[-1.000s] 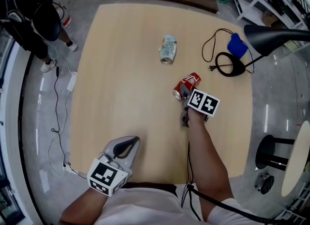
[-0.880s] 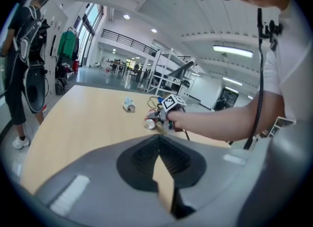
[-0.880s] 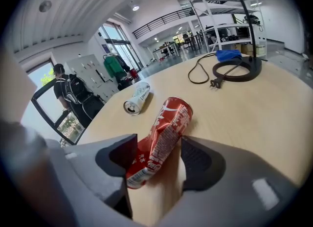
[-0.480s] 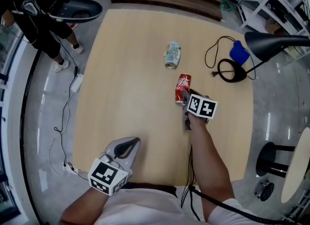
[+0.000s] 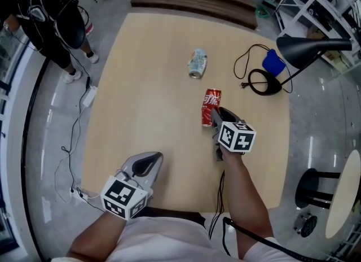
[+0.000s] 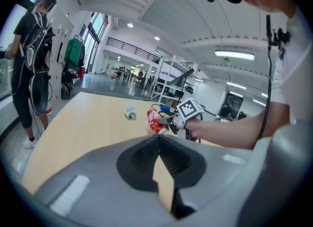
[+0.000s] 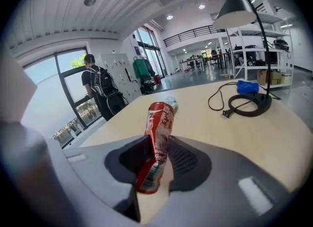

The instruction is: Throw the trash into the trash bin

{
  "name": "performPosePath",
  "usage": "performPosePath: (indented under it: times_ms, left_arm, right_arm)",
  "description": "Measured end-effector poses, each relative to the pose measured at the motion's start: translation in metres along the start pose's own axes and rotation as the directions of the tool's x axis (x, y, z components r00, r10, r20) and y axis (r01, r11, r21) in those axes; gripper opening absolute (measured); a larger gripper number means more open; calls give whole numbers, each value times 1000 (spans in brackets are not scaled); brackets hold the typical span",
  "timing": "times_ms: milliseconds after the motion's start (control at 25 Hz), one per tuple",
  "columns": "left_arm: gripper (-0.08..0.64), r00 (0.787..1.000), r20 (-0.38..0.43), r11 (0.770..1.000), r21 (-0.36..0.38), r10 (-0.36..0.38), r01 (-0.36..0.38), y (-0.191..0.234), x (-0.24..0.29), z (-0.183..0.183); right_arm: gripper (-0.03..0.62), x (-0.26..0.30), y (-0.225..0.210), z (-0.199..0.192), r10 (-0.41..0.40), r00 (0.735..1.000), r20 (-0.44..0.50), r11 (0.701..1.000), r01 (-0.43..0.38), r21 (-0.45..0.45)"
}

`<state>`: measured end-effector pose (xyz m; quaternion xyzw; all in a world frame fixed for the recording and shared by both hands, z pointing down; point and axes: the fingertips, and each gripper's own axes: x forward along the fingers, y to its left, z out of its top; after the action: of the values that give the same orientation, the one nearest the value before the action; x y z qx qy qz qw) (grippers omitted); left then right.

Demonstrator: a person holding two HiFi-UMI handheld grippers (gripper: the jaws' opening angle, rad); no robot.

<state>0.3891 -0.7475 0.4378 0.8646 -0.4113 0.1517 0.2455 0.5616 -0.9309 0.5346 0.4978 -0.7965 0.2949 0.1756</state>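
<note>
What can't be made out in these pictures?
- Trash bin: in no view, so its place is unknown.
- Pale crushed can: print too small in the head view; the red can hides most of it in the right gripper view.
- Red can's lower end: covered in the head view by the right gripper, whose jaws have just been closing on it.
- Blue thing beside the lamp: too small to identify.
</note>
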Motion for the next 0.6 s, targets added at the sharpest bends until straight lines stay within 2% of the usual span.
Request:
performPosePath:
  times_ms: [280,480,600]
  left_arm:
    - [3,998,62,1000,12,18,-19,-20,-5,15]
    - [3,992,97,997,8,76,-77,-20,-22,18]
    - [3,991,100,996,18,85,-87,-26,-38,18]
  right_arm:
    - [121,-66,39,22,125,986,115,992,-120,-48]
    - [121,-109,87,29,276,950,148,961,-270,-65]
    - [121,-140,119,24,346,926,151,938,-336,-89]
